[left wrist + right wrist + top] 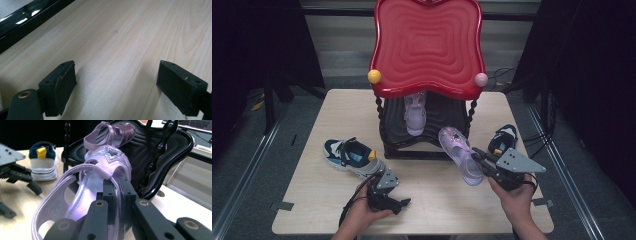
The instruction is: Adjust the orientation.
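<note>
From the high view we see a pale wooden table (pixel 337 210) on a grey floor, with dark curtains on both sides. A black shelf (pixel 427 145) with a red wavy top (pixel 427 45) stands at the table's far middle; that top hides most of the lower tier. We count two purple sandals: one (pixel 415 114) lies on the lower tier, the other (pixel 460 154) hangs just right of the shelf's front, clamped in the right gripper (pixel 479 161). We count two dark blue sneakers: one (pixel 352 156) left of the shelf, one (pixel 503 139) right of it, partly behind the gripper. The left gripper (pixel 399 202) rests on the table in front of the shelf.

In the left gripper view, its jaws stand wide apart over bare wood (pixel 120 50).

In the right gripper view, the jaws pinch the side strap of the held sandal (pixel 85 192); its heel is cut off at the bottom. Behind it lie the second sandal (pixel 112 132) on the shelf (pixel 170 157) and one sneaker (pixel 42 162) left of the shelf.
</note>
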The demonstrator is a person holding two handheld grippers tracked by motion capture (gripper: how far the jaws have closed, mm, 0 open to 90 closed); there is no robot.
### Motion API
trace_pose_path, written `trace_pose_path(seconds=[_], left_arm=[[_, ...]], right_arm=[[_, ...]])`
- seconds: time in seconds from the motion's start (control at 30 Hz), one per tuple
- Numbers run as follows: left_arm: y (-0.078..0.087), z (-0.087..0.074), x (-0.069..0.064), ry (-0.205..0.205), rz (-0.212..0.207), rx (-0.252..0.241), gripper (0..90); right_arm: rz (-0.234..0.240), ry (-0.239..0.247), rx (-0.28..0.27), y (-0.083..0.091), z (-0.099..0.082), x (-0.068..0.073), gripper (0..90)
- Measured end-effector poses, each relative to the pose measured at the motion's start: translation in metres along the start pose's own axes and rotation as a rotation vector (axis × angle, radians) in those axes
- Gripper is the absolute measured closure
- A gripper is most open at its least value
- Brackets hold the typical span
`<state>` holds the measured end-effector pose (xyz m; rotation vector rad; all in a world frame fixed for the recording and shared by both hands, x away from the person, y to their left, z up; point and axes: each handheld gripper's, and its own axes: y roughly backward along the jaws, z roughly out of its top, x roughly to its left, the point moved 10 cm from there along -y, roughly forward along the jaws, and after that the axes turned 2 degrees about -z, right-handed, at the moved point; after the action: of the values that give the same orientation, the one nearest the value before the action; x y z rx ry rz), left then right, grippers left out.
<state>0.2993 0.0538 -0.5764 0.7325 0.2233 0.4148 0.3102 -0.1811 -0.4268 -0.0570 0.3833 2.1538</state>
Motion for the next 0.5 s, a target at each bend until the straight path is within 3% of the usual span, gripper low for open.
trace_pose_path(seconds=[0.5], left_arm=[[0.000, 0.000, 0.000, -0.003, 0.000, 0.003, 15.3]], right_arm=[[-0.052, -0.019, -0.005, -0.015, 0.011, -0.005, 85.0]])
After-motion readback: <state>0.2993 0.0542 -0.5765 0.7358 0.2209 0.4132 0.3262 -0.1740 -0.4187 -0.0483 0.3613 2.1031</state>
